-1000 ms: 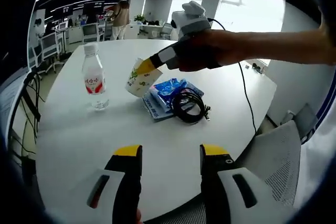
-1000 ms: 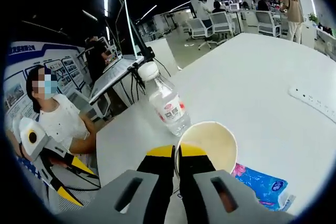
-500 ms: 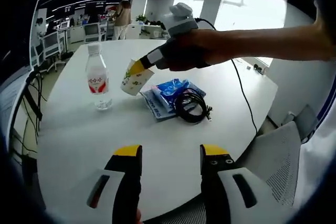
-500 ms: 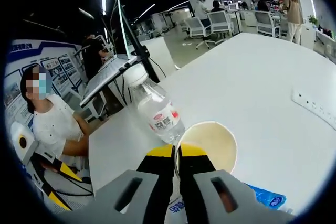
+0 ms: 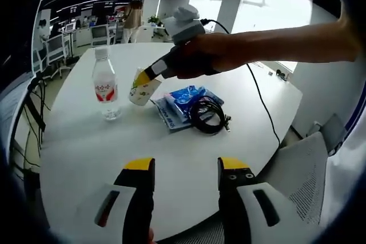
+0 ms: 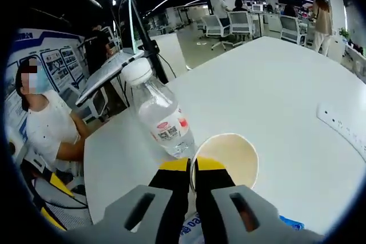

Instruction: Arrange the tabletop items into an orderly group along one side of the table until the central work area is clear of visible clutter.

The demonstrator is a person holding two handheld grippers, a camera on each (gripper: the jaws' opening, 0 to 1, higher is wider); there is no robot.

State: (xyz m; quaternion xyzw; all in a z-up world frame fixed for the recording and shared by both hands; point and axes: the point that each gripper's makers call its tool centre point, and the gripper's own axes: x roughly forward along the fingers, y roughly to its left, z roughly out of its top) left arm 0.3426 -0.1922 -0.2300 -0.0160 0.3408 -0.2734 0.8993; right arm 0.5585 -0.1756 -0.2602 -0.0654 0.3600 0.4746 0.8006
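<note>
Item in hand: a cream paper cup with a green leaf print point(image 5: 140, 86), its rim pinched between the closed yellow-tipped jaws of the right gripper point(image 6: 191, 167), carried tilted just above the white round surface point(image 5: 86, 141). From the left gripper view it hangs just beside a clear plastic water bottle with a white cap and red label point(image 5: 104, 86), which stands upright near the far-left edge. Beside these: blue printed tissue packets point(image 5: 184, 98) lying flat, a coil of black cable point(image 5: 206, 116) resting partly on them. A white power strip point(image 6: 343, 123) lies apart, further across. The left gripper point(image 5: 186, 167) hovers low over bare surface near the front edge, jaws apart and empty. Step judged in hand: placing the cup next to the bottle to start the group. The next move seems to call for righting the cup, lowering it to sit flat without nudging the bottle, then opening the jaws.
</note>
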